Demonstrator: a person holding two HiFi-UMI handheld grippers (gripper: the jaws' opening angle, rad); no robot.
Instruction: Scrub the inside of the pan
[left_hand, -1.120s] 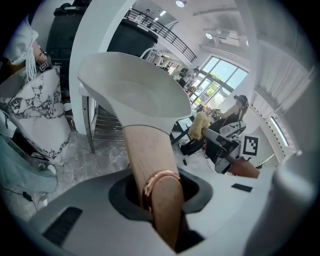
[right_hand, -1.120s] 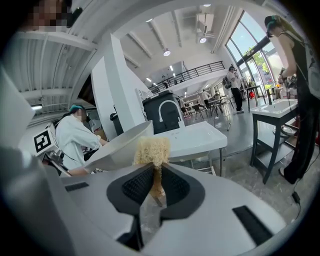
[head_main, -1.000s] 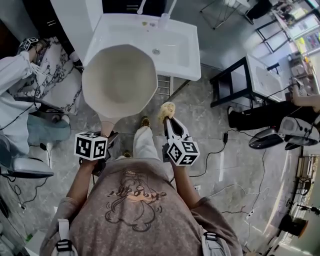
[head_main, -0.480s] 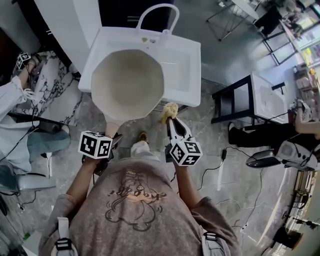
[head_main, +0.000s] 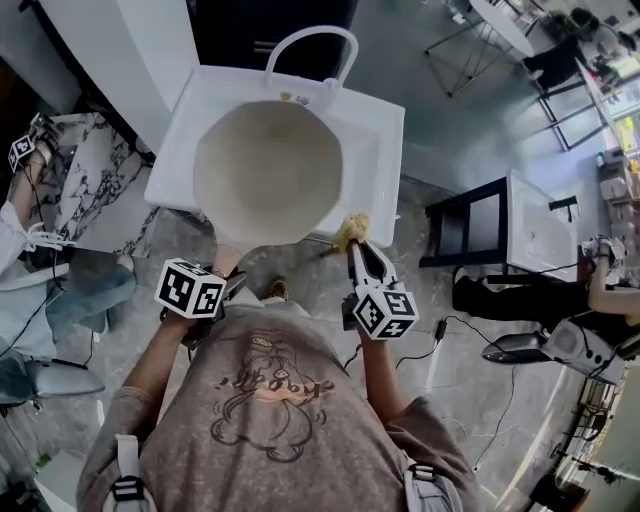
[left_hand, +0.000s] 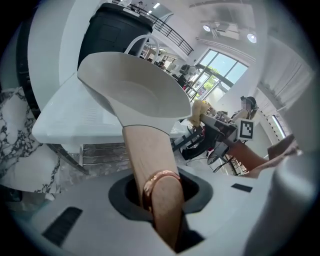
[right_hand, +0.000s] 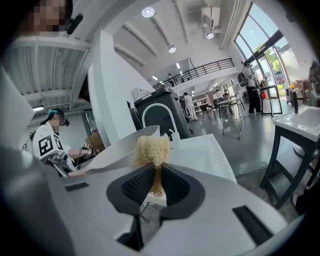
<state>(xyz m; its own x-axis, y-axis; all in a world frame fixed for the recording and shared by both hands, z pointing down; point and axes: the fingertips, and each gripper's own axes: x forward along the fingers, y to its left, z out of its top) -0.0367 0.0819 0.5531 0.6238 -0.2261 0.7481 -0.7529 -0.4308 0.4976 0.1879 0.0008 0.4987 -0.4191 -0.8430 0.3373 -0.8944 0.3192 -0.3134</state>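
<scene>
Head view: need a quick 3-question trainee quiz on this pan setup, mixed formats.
1. Fill in: the pan is held over the white ___.
2. The left gripper is shut on: A) the faucet B) the pan's wooden handle C) the pan's rim.
3. True or false: the right gripper is empty.
Key: 1 sink; 2 B; 3 false, it grips a yellowish scrubber.

A white sink (head_main: 378, 125) with an arched white faucet (head_main: 310, 29) stands on a grey marbled floor (head_main: 455, 400). Well apart on the right is a black-framed, white-topped surface (head_main: 535, 240). Dark cables (head_main: 440, 325) trail across the floor.
</scene>
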